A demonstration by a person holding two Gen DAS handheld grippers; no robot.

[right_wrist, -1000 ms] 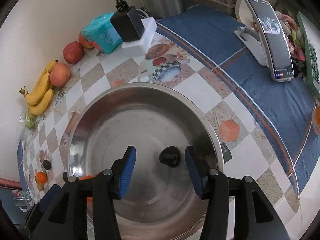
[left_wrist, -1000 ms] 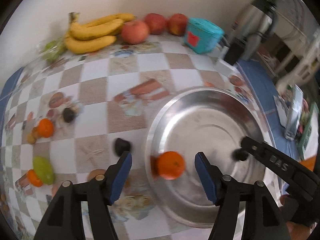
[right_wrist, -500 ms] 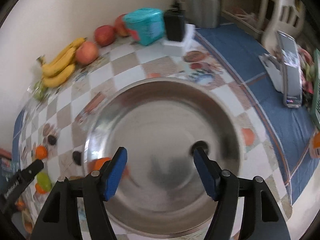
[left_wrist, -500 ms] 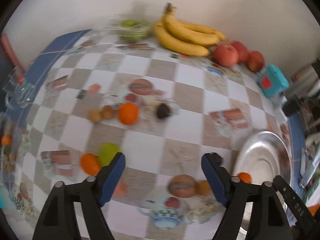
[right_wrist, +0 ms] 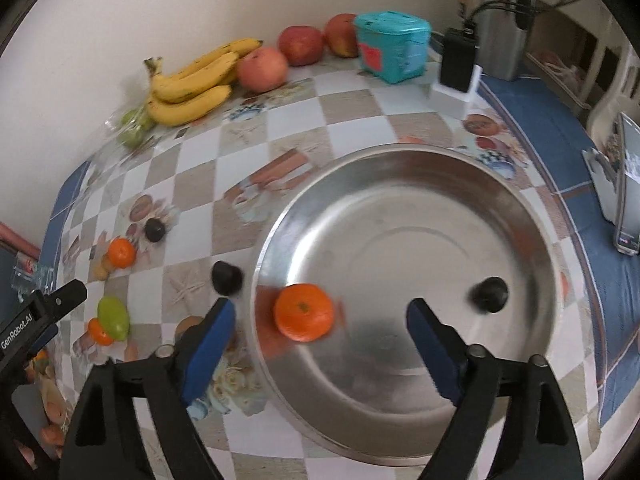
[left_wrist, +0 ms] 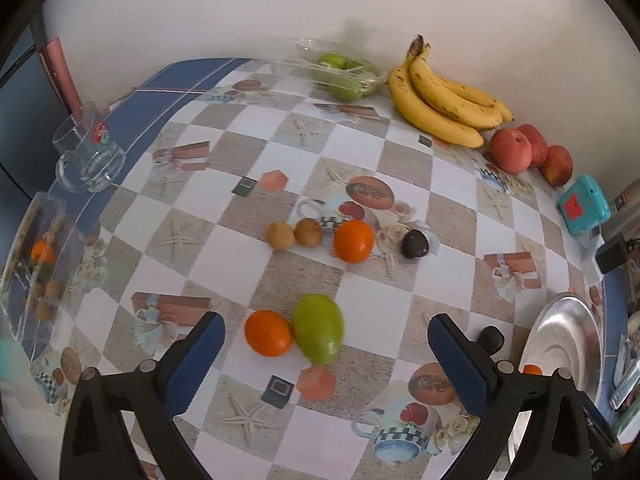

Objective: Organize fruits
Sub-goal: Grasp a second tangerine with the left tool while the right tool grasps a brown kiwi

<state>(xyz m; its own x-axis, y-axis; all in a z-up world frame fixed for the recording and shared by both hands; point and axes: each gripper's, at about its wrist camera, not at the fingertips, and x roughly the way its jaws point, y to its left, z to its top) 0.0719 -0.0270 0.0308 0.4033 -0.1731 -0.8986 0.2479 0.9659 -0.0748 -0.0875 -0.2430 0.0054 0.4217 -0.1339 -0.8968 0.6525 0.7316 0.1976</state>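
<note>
Left wrist view. Left gripper (left_wrist: 325, 354): jaws wide and opening, pads clear of everything, nothing gripped. Seen between the blue fingers (left_wrist: 192, 364), lying on the checkered tablecloth (left_wrist: 412, 156): one orange (left_wrist: 268, 333) touching a green oval fruit (left_wrist: 318, 328). Farther off, in a rough row: two small brown fruits (left_wrist: 294, 233), touching each other; a second orange (left_wrist: 354, 241) just beside them; a dark plum-like fruit (left_wrist: 415, 243) near that. One more dark fruit (left_wrist: 491, 339) sat just behind the right-hand finger. Against the wall: bag of green fruit (left_wrist: 344, 74), banana bunch (left_wrist: 444, 98), three red apples (left_wrist: 528, 152), teal tub (left_wrist: 583, 204). Glass mug (left_wrist: 86, 152) at the left edge of the table. Steel pan (left_wrist: 568, 340) at the right edge of the picture, an orange partly seen at its rim.

Right wrist view. Right gripper (right_wrist: 320, 344): jaws wide and opening, holding nothing. The steel pan (right_wrist: 404, 160) lay beneath it. Contents: one orange (right_wrist: 304, 312), loose between the fingers near the pan's left wall, touched by neither pad; one dark fruit (right_wrist: 489, 294) at the right side of the pan floor, outside the fingers. On the cloth just left of the pan's rim: another dark fruit (right_wrist: 226, 278). Farther left: the orange and green fruit pair (right_wrist: 110, 320), and a further orange (right_wrist: 121, 253) with a dark fruit (right_wrist: 155, 230) near it. The tip of the left gripper (right_wrist: 44, 314) showed at the left edge. Bananas (right_wrist: 192, 82), apples (right_wrist: 296, 52) and teal tub (right_wrist: 392, 46) lined the wall.
</note>
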